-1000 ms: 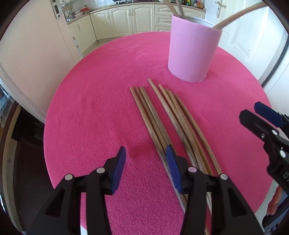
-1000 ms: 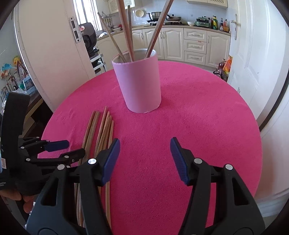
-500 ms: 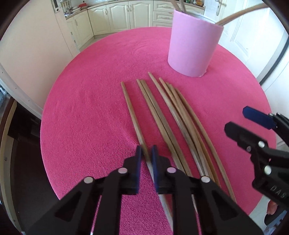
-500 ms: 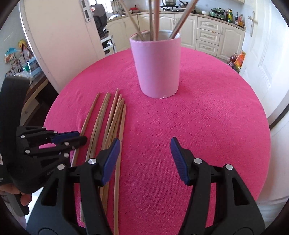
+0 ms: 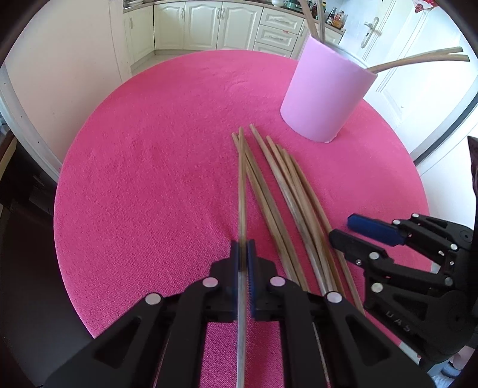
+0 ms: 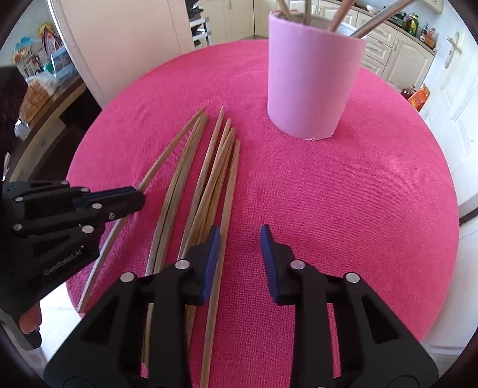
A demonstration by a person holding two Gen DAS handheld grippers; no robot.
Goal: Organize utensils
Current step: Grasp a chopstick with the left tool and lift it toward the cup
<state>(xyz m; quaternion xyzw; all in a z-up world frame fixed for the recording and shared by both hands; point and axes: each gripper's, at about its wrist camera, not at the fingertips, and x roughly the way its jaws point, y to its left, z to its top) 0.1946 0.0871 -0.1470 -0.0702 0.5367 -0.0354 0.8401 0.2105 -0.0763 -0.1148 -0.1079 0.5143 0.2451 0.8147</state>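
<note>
Several long wooden chopsticks [image 5: 286, 191] [image 6: 209, 179] lie side by side on the round table's pink cloth [image 5: 149, 179] [image 6: 343, 194]. My left gripper [image 5: 242, 253] [image 6: 140, 197] is shut on the leftmost chopstick [image 5: 241, 185], which runs straight out between its pads. My right gripper [image 6: 239, 241] [image 5: 343, 229] hovers low over the near right of the pile, its jaws closing. The rightmost chopstick [image 6: 230, 191] lies between them, close beside the left pad, and is not pinched. A pink cup [image 5: 322, 95] [image 6: 310, 83] behind the pile holds several more chopsticks.
The table's edge curves close on all sides, with floor beyond. White kitchen cabinets [image 5: 209, 27] stand far behind, and a white door [image 6: 454, 74] is at the right. A cluttered shelf [image 6: 38, 86] lies to the left. A hand shows under the left gripper.
The left jaws closed on the leftmost chopstick and swung its far tip in against the others. The right gripper moved left over the pile and its jaws narrowed.
</note>
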